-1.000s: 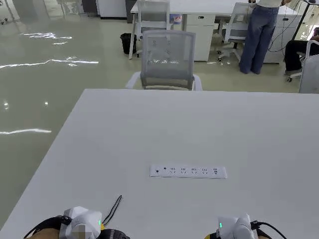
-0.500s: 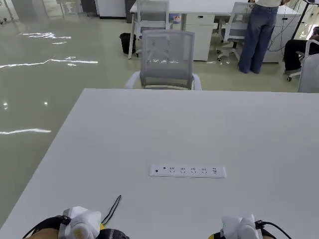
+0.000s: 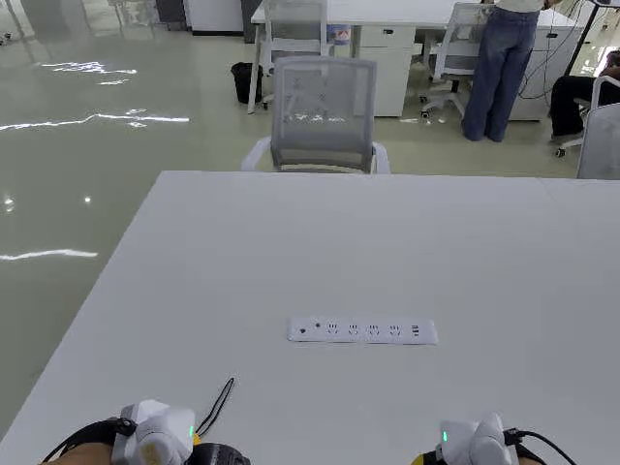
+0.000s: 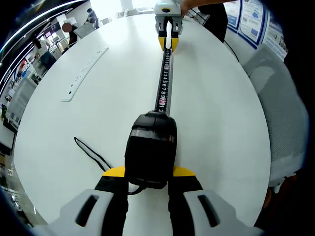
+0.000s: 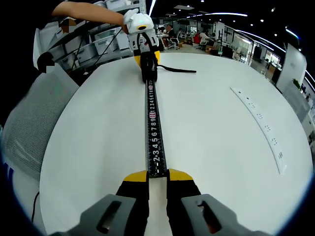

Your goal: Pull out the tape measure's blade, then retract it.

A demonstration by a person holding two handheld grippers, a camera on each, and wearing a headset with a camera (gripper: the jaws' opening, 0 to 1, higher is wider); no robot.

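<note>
Two grippers, both closed on the tape.

Left gripper, bottom centre of the left gripper view: jaws clamped on the black tape measure case, one yellow tip on each side of it. Case sits low over the white table; can't tell whether it actually touches.

Blade is out, running straight from the case up the frame to the right gripper at top centre, numerals facing up. It lies flat along the tabletop with no visible sag or twist.

Right gripper view confirms it from the other end. Its jaws are pressed together on the blade's tip at bottom centre, and the case is far up the frame at upper centre in the other gripper.

Black strap trails off the case and lies loose on the table, lower left of the left gripper view.

White power strip sits mid-table in the head view, well apart from the tape and roughly parallel to the blade in both gripper views.

Head view: white tops of both grippers at the bottom edge, lower left and lower right, well apart. Grey mesh chair is at the table's far edge, top centre. Person in jeans stands at another desk, upper right.
</note>
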